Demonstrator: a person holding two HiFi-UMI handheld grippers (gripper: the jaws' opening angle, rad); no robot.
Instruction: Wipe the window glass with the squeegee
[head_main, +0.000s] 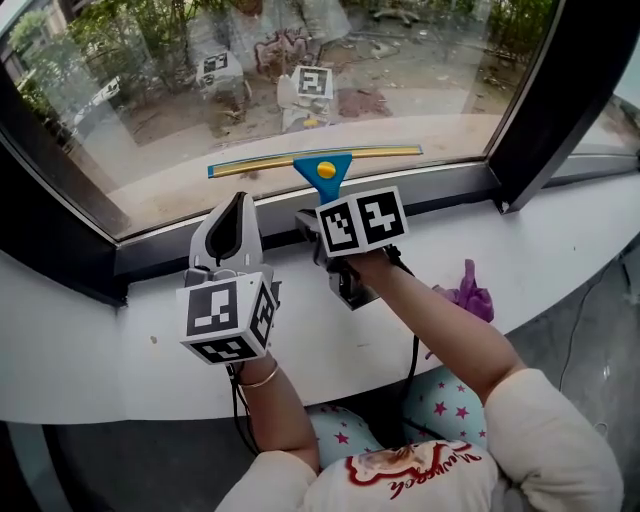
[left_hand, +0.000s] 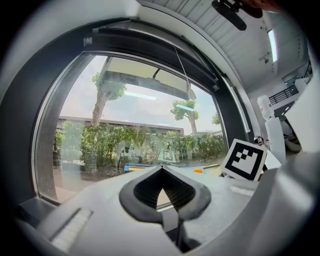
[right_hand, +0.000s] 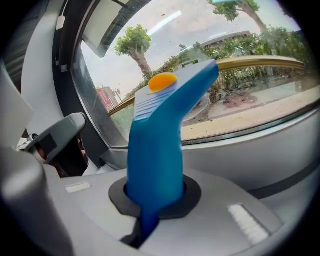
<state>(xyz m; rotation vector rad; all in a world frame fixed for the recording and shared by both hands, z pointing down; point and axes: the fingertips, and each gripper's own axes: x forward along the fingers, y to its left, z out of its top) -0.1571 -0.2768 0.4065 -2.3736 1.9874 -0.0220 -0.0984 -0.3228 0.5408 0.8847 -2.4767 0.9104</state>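
My right gripper (head_main: 322, 205) is shut on the blue handle of the squeegee (head_main: 322, 170), (right_hand: 157, 135), which has an orange button. Its long yellow-and-blue blade (head_main: 315, 159) lies flat against the window glass (head_main: 250, 70) near the bottom edge. The blade (right_hand: 260, 62) runs off to the right in the right gripper view. To the left, my left gripper (head_main: 238, 212) hovers over the sill with its jaws closed and nothing between them; it points at the glass (left_hand: 135, 125).
A white sill (head_main: 100, 340) runs below the dark window frame (head_main: 540, 130). A crumpled purple cloth (head_main: 468, 292) lies on the sill to the right of my right arm. Cables hang under the sill edge.
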